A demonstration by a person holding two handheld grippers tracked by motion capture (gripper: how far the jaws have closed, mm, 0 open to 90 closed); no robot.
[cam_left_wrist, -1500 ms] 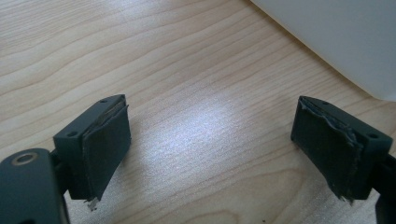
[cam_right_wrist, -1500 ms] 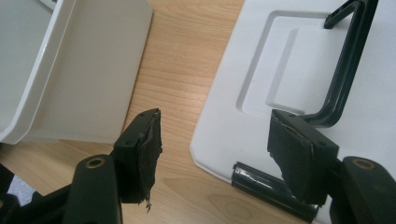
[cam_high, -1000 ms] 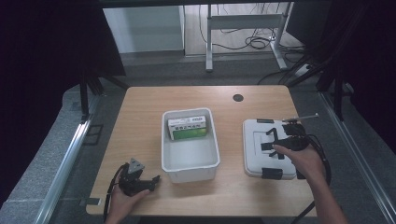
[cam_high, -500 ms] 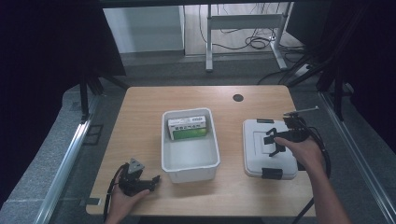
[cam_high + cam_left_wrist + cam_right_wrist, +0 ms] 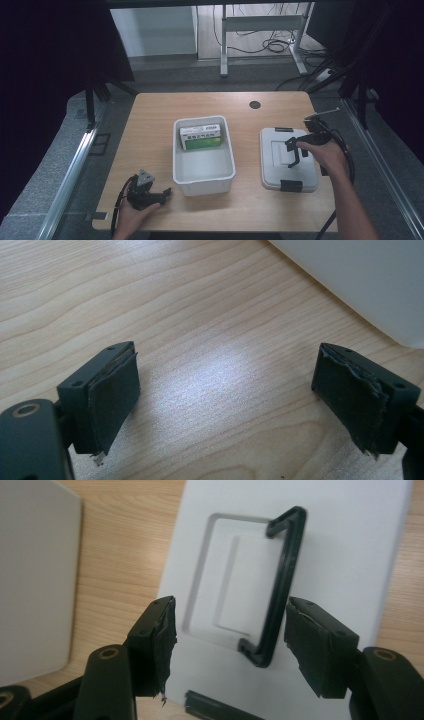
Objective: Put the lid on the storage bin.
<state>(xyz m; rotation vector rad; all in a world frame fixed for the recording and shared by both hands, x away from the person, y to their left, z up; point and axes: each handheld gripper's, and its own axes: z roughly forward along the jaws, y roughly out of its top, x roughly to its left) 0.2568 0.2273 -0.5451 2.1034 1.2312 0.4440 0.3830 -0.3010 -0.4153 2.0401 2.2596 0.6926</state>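
Tabletop unchanged; right tongs [image 5: 296,150] now raise lid handle [image 5: 280,595].

Setting: a lab or test room set up for recording. A light wooden counter [image 5: 150,120] with rounded corners and a round black cable port [image 5: 255,105] near its far edge stands on grey speckled flooring [image 5: 45,170]. Black curtains [image 5: 50,60] hang along both sides. Aluminium rails [image 5: 65,180] run beside the counter's left and right edges. Beyond the far edge, loose black cables [image 5: 272,45] lie under a grey metal table frame [image 5: 260,22].
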